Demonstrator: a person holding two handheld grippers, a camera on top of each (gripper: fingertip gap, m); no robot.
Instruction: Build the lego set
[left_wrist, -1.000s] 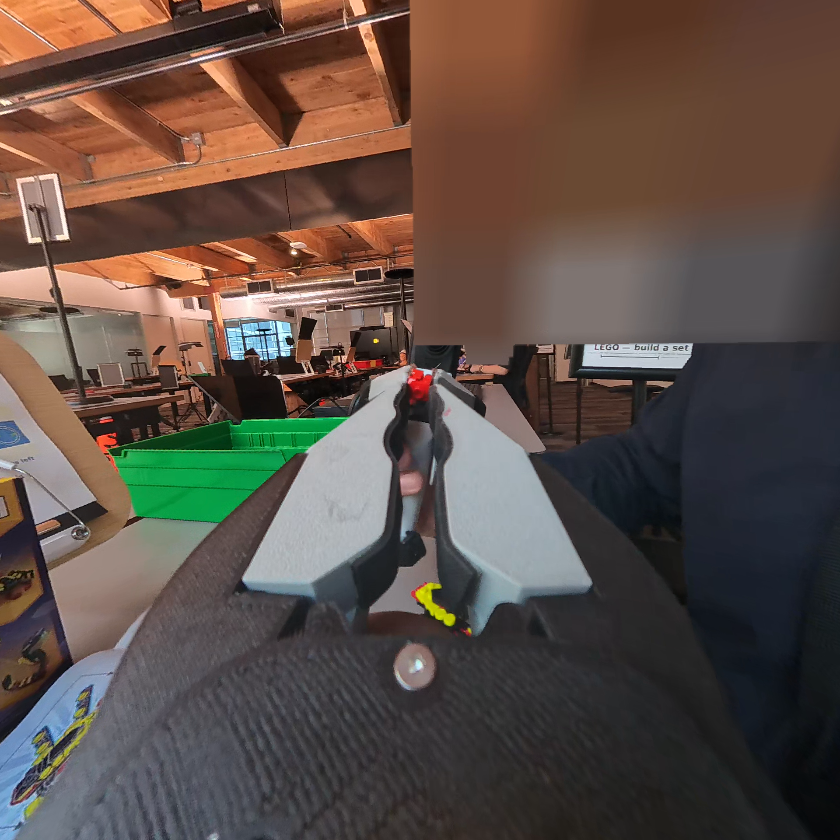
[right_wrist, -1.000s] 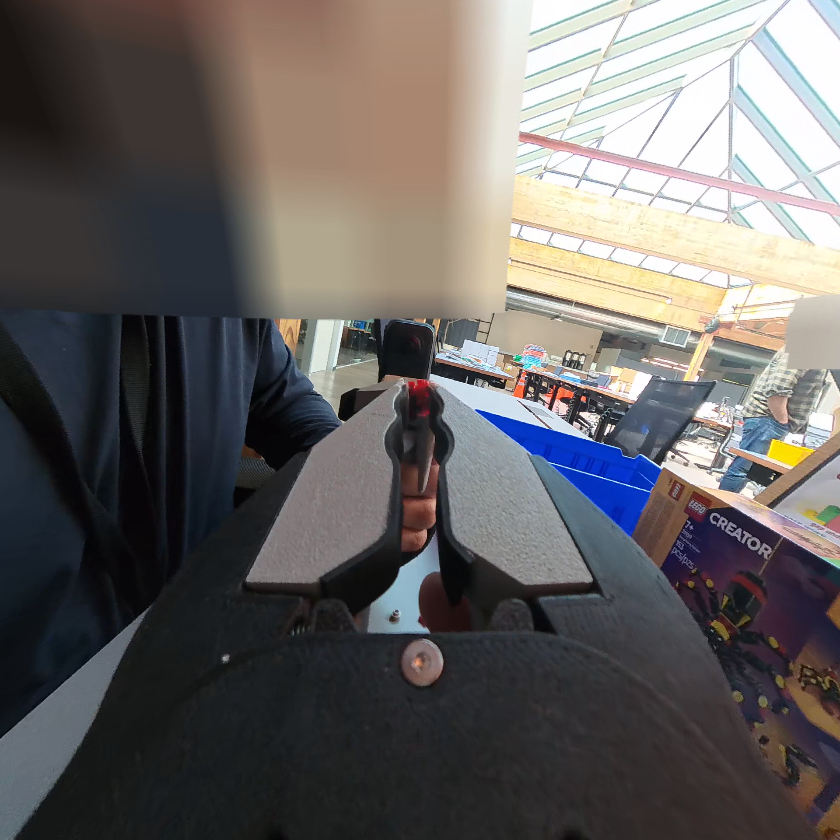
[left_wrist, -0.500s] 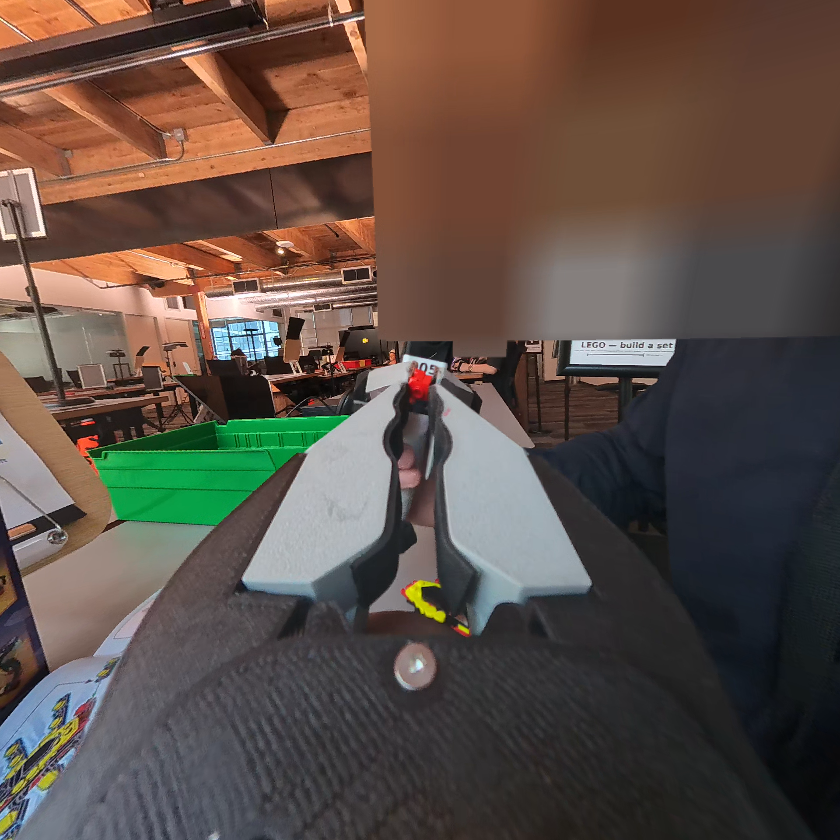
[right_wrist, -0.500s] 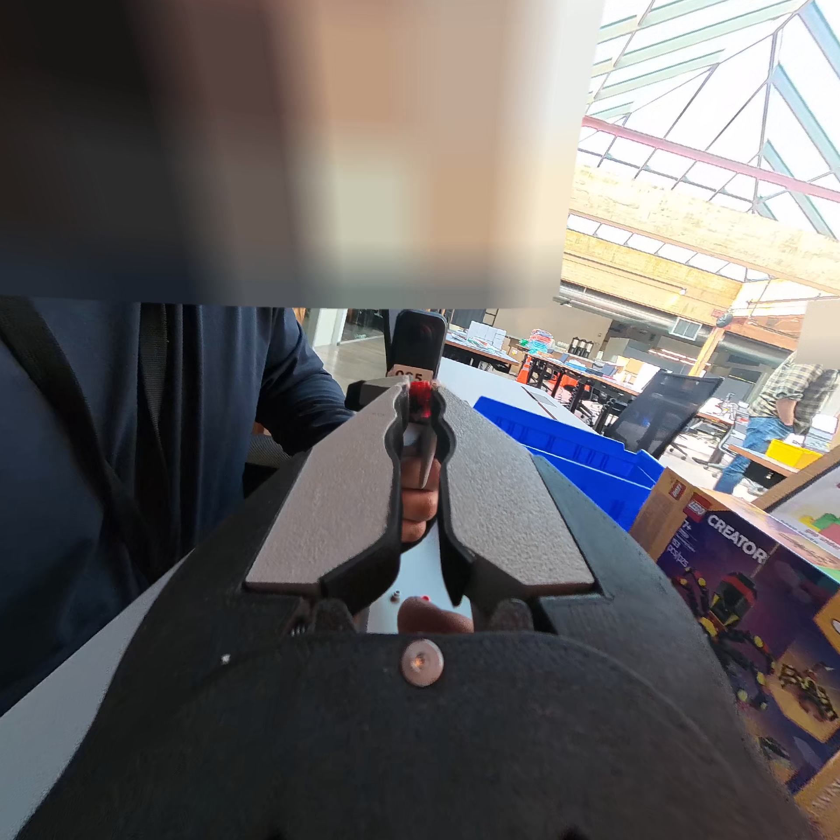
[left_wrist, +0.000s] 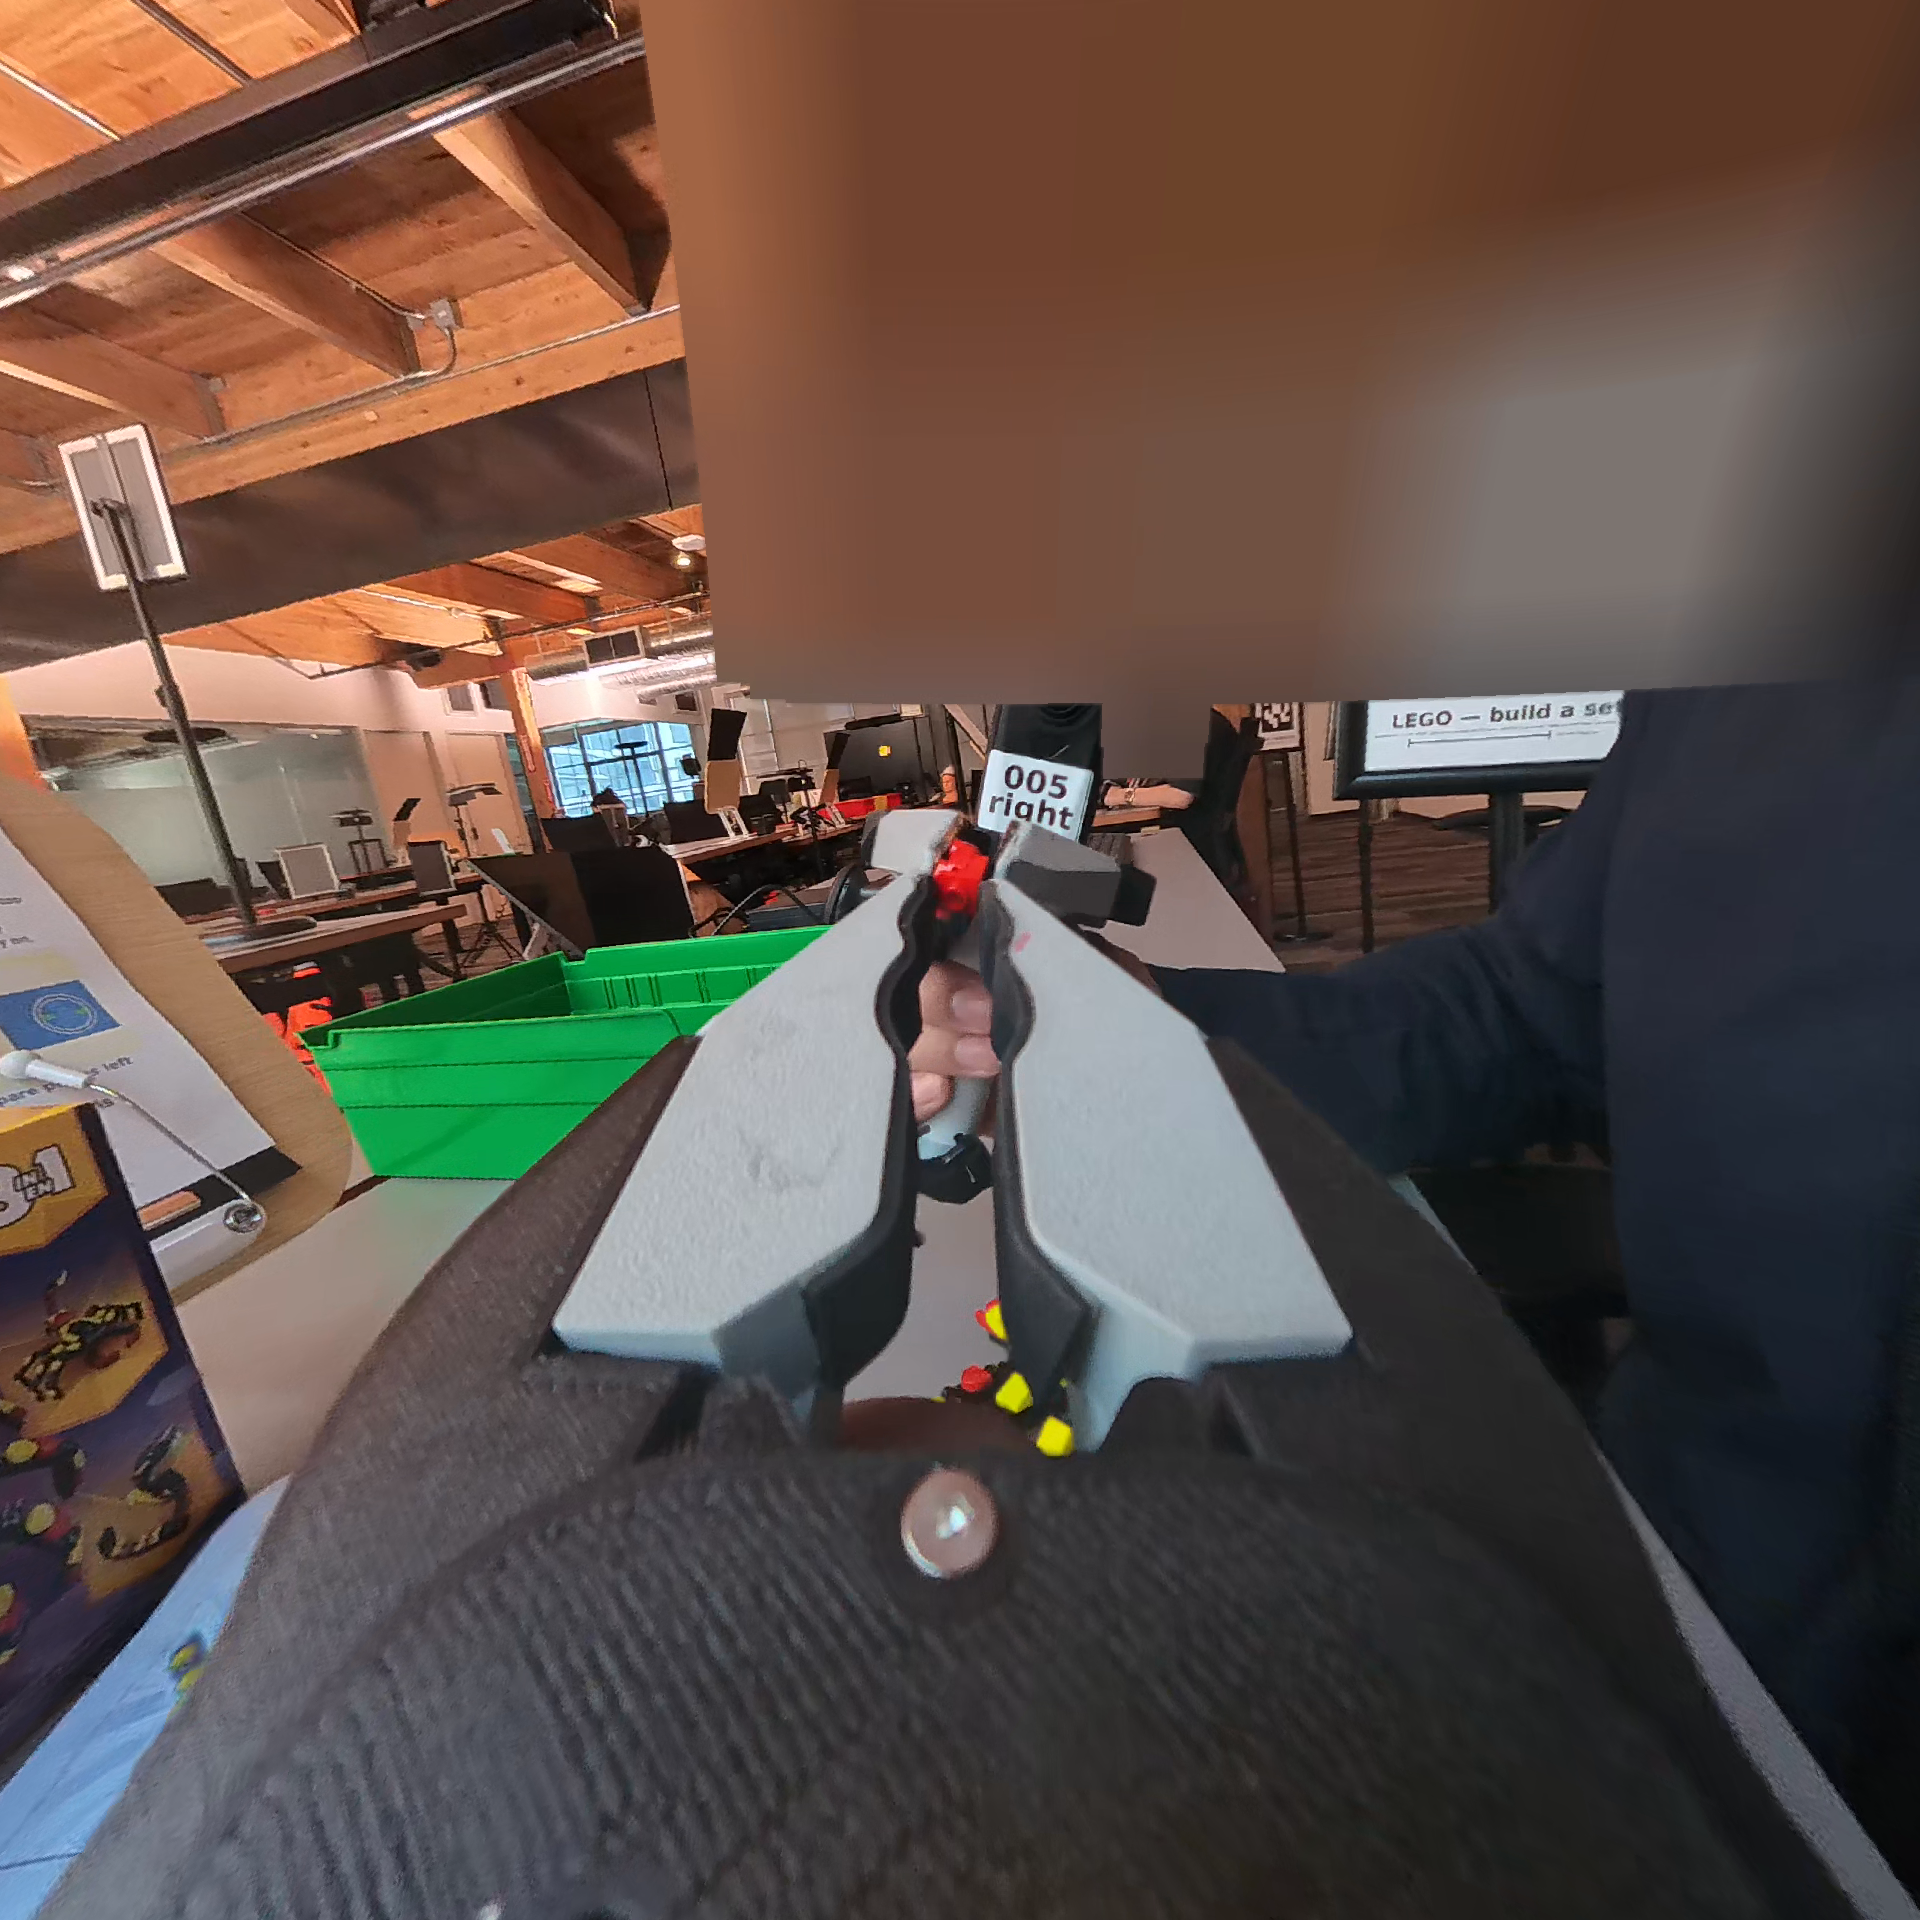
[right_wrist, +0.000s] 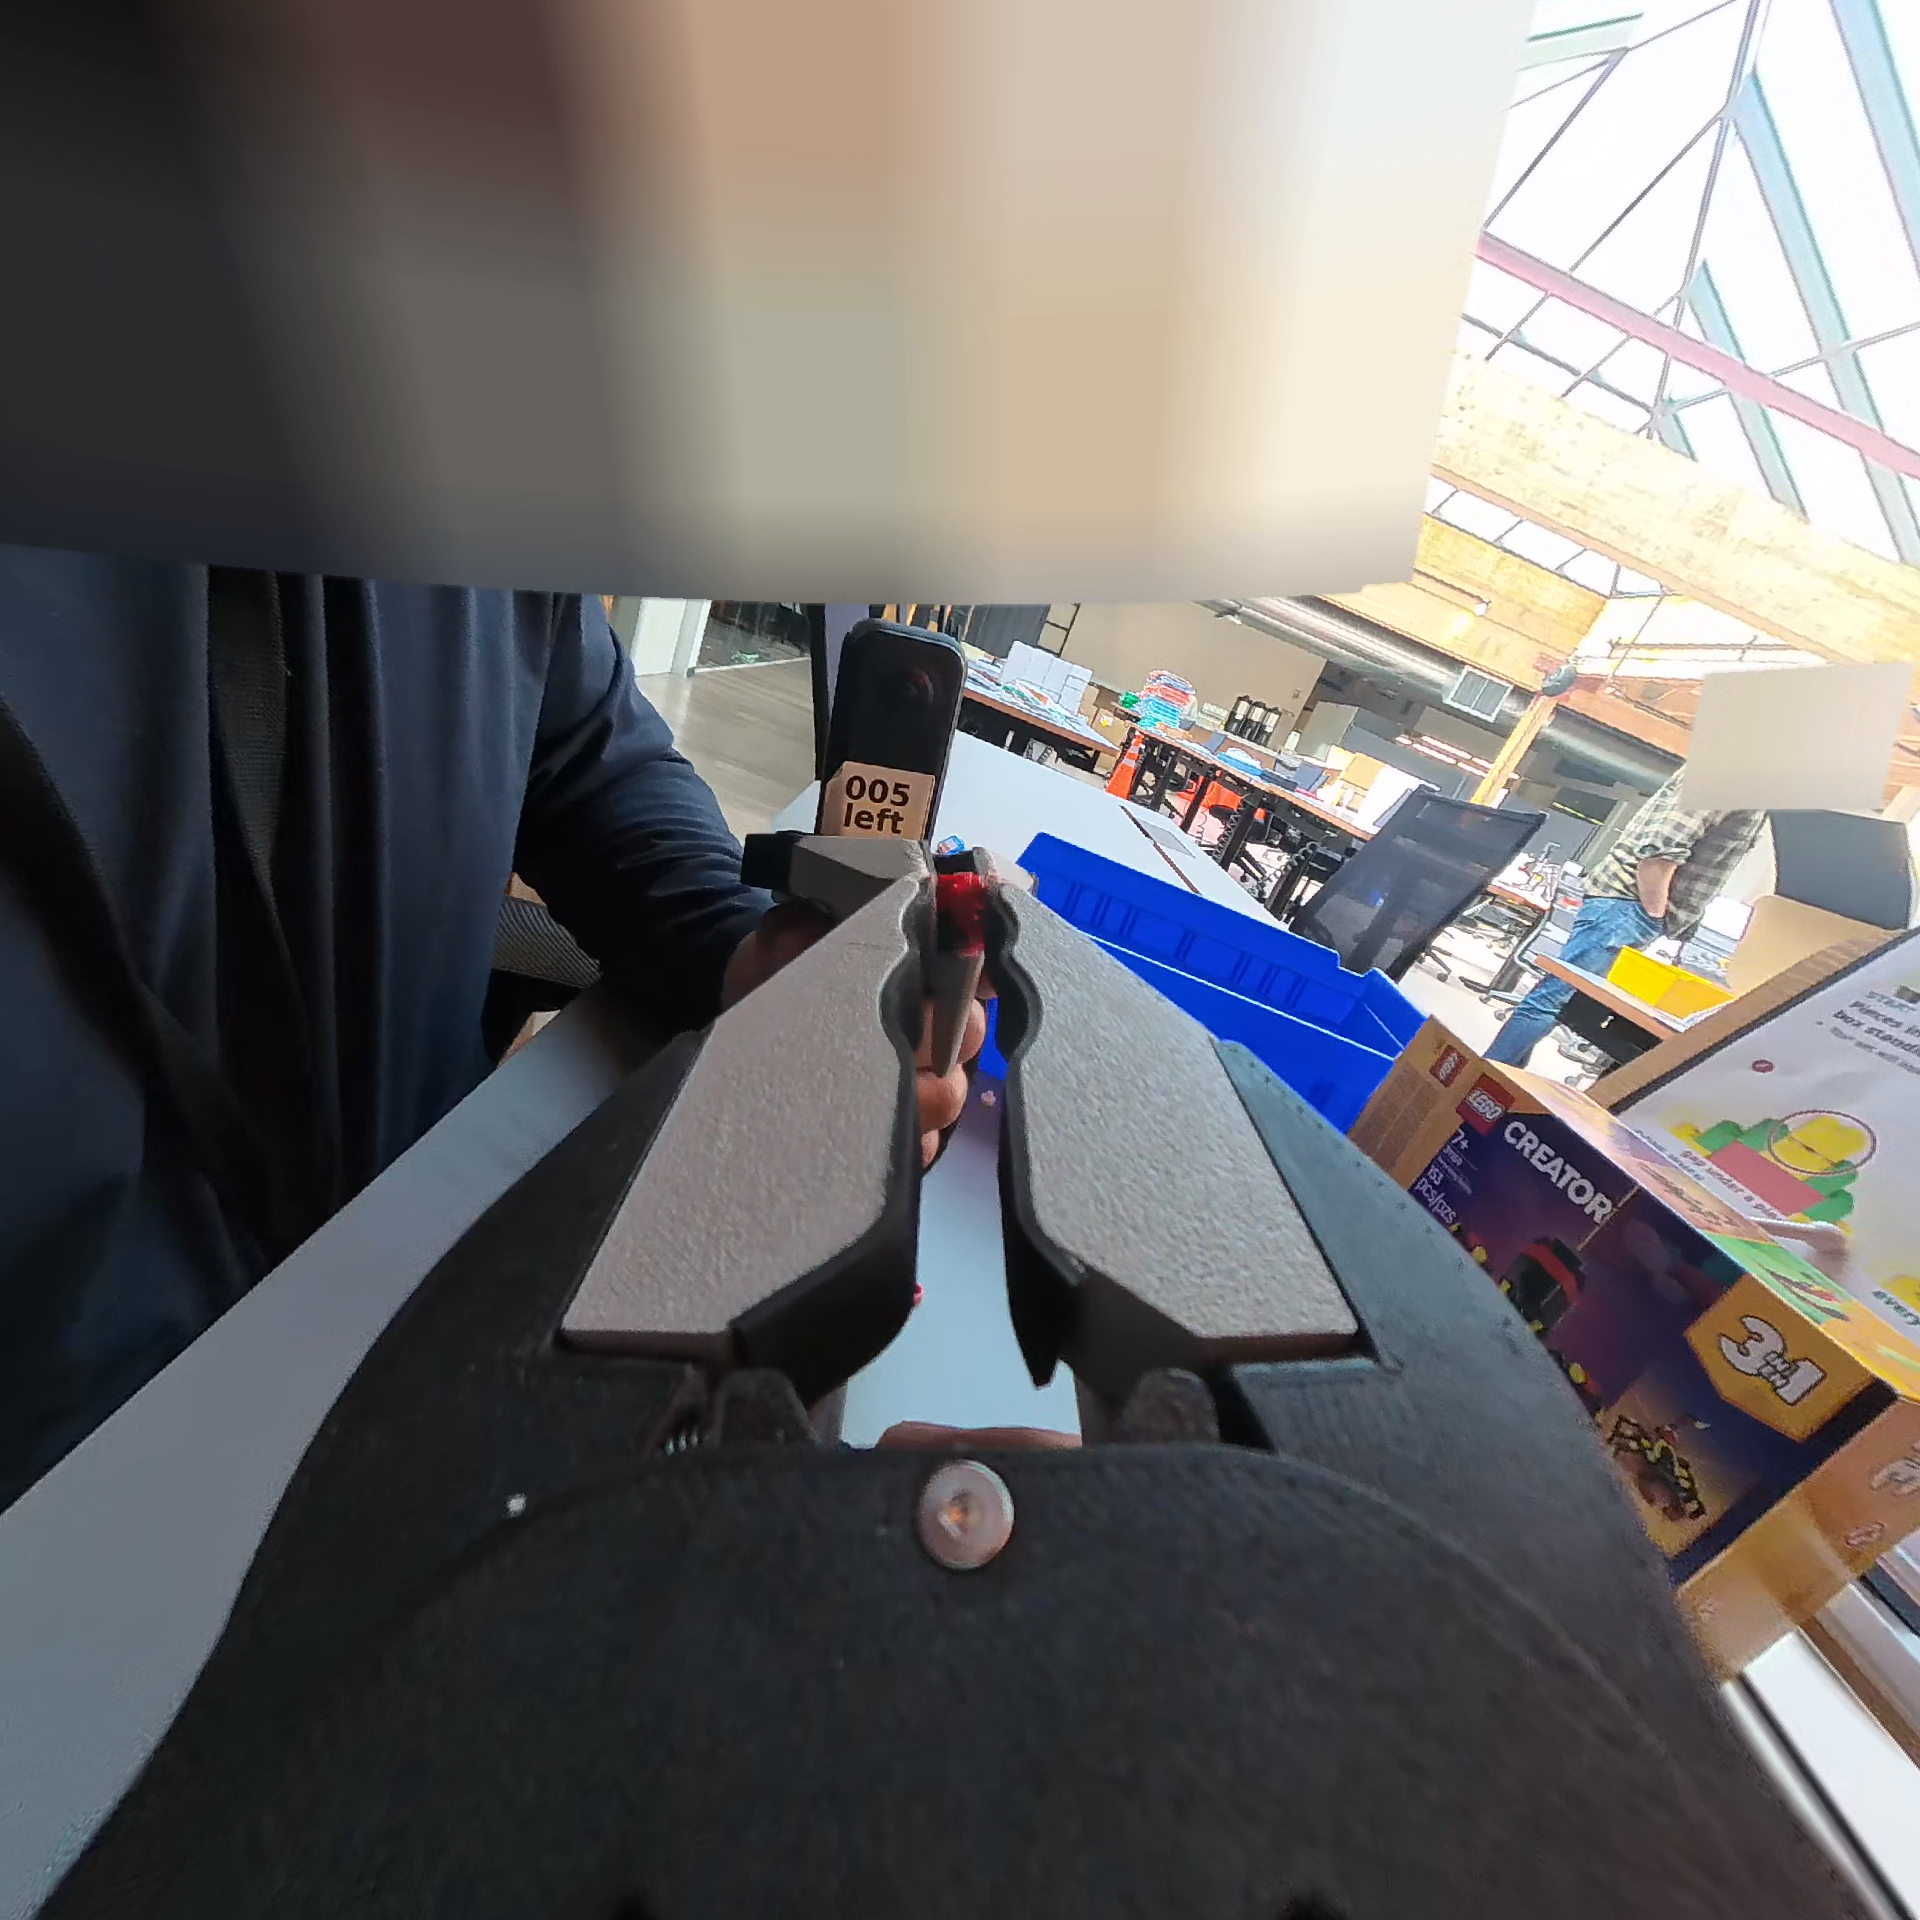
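My left gripper (left_wrist: 956, 896) is shut on a small red lego piece (left_wrist: 958, 888) at its fingertips, held up in the air in front of a person in a dark blue top. My right gripper (right_wrist: 961, 914) meets it tip to tip from the opposite side and is shut on the same red piece (right_wrist: 961, 920). In the left wrist view the right gripper's fingers (left_wrist: 1060, 873) show just behind the piece. In the right wrist view the left gripper's finger (right_wrist: 847, 868) shows behind it. Small yellow, red and black lego parts (left_wrist: 1013, 1392) lie on the table below.
A green bin (left_wrist: 499, 1060) stands on the table behind, a blue bin (right_wrist: 1195, 977) on the other side. A lego box (right_wrist: 1621, 1309) (left_wrist: 83, 1403) and an instruction sign (right_wrist: 1797, 1143) stand beside them. A booklet (left_wrist: 104, 1714) lies at the lower left. The person's hand (left_wrist: 951, 1018) holds the opposite gripper. The tips of both grippers are at nearly the same place.
Both grippers stay shut on the red piece. Both views have shifted slightly, and each opposite gripper's camera and label now show above the fingertips.
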